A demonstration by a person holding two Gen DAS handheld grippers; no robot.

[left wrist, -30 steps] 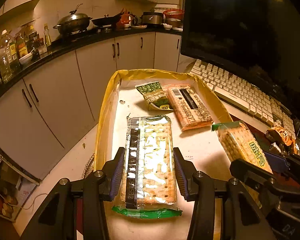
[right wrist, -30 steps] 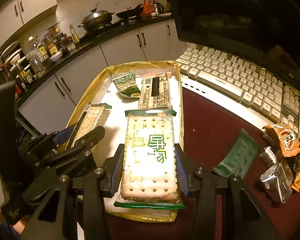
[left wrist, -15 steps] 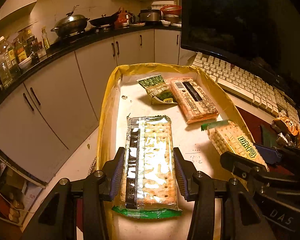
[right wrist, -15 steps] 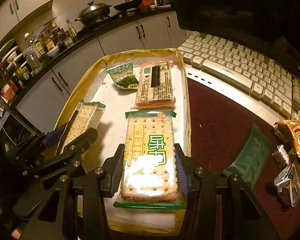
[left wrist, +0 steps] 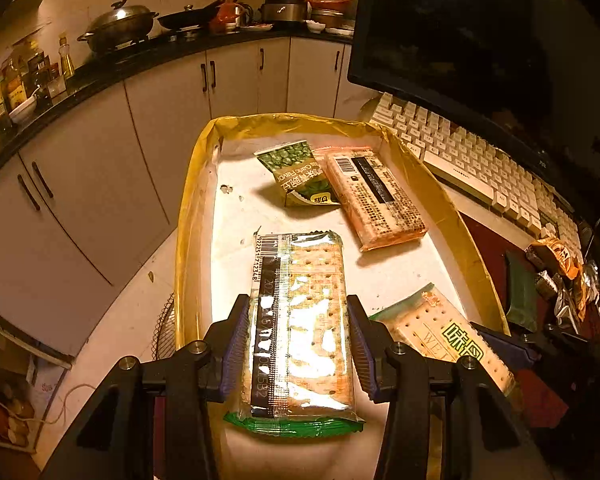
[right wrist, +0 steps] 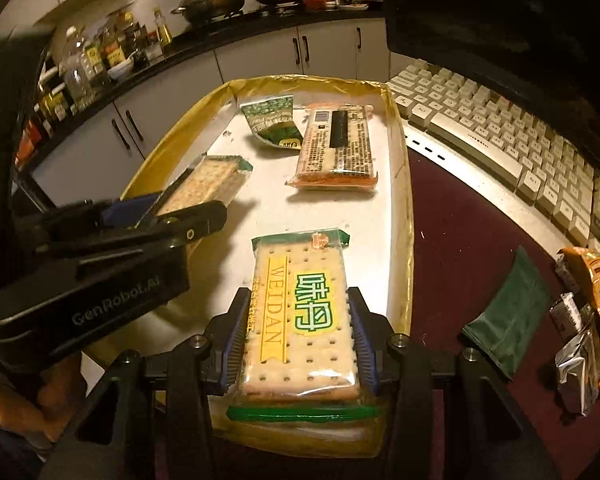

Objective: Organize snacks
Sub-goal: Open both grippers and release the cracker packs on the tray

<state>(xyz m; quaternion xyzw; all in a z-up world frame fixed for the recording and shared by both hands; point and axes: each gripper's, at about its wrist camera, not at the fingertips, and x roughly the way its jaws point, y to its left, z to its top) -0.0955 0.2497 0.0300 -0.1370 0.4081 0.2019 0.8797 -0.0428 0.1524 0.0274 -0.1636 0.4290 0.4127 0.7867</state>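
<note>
A gold-rimmed tray point(left wrist: 188, 220) with a white floor lies ahead. My left gripper point(left wrist: 298, 320) is shut on a cracker pack point(left wrist: 300, 280), barcode side up, low over the tray's near left part. My right gripper point(right wrist: 298, 308) is shut on a cracker pack with a green label point(right wrist: 300, 272), over the tray's point(right wrist: 400, 168) near right corner. Whether either pack touches the floor I cannot tell. Each view shows the other pack too, the labelled pack point(left wrist: 448, 332) and the barcode pack point(right wrist: 212, 180). At the far end lie a green pea packet point(left wrist: 300, 174) and an orange cracker pack point(left wrist: 374, 200).
A keyboard point(right wrist: 500, 140) and a dark monitor point(left wrist: 460, 40) stand right of the tray. On the dark red mat point(right wrist: 460, 240) lie a green packet point(right wrist: 508, 312), orange packets point(right wrist: 592, 276) and a silver one point(right wrist: 576, 364). Kitchen cabinets point(left wrist: 140, 120) lie beyond the table's left edge.
My right gripper has sunk with its labelled pack toward the tray's near right corner. My left gripper has tipped a little, its pack still gripped over the same spot.
</note>
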